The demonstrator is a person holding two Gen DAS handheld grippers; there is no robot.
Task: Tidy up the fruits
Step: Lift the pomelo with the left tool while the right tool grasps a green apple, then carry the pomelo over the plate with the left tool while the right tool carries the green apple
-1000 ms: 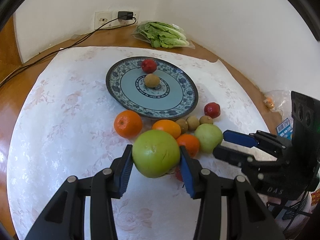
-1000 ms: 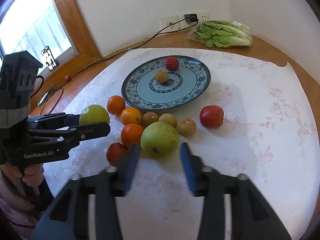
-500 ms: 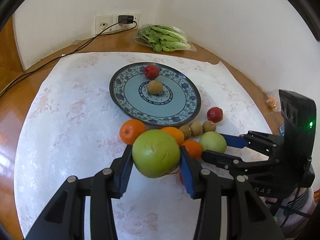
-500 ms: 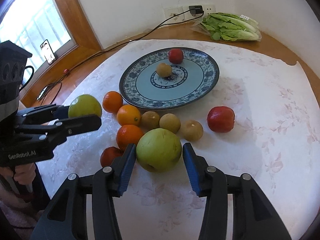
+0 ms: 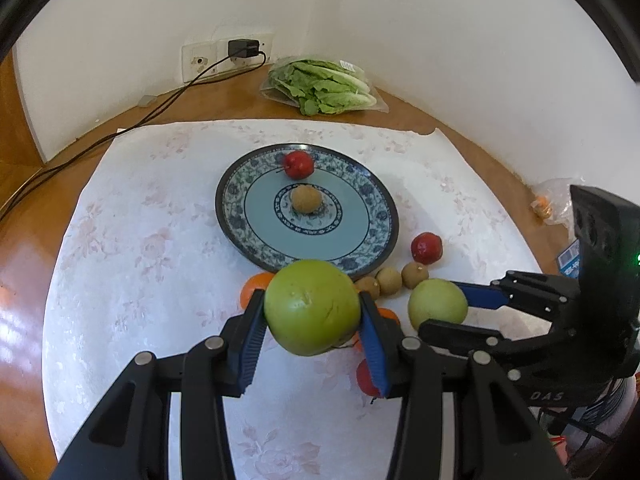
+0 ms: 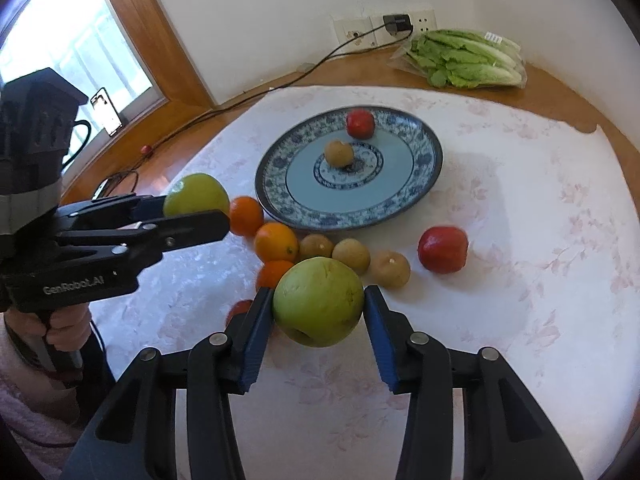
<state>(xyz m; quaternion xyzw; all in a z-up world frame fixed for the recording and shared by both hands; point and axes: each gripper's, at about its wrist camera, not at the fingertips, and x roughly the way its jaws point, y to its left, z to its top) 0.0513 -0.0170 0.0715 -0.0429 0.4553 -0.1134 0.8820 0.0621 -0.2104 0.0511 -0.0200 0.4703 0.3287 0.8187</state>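
Green fruit, left: a large green apple-like fruit (image 5: 312, 307) sits between the fingers (image 5: 251, 334) of the left gripper (image 5: 313, 334), both blue pads pressed to its sides; it seems lifted clear of the cloth, at 6 o'clock from the plate.
Green fruit, right: a second green fruit (image 6: 318, 301) is clamped the same way in the right gripper (image 6: 316, 332), fingers (image 6: 380, 340) closed on its widest part, at 6 o'clock from the plate in the right wrist view.
Handling: both look firm, round, smooth-skinned and fairly heavy for these pads; likely to roll or slip if gripped off-centre. Best hold is across the middle, as now. Skin could bruise under hard squeeze.
Plate: blue-patterned plate (image 5: 362, 190) at the cloth's centre holds a red fruit (image 5: 298, 163) at its 12 o'clock rim and a brown round fruit (image 5: 306, 199) in the middle; much room remains.
Loose fruit: oranges (image 6: 276, 241), three brown fruits (image 6: 351, 255) and a red fruit (image 6: 443, 249) lie on the cloth along the plate's 6 o'clock edge; another small red one (image 5: 366, 378) is partly hidden behind the left fingers.
Worktop: wooden worktop (image 6: 360, 68) under a pale floral cloth (image 6: 540, 200); bagged lettuce (image 6: 460, 60) lies at 1 o'clock, well apart.
Next, judged: both green fruits likely go onto the plate; set down gently so the fruit there is not knocked.
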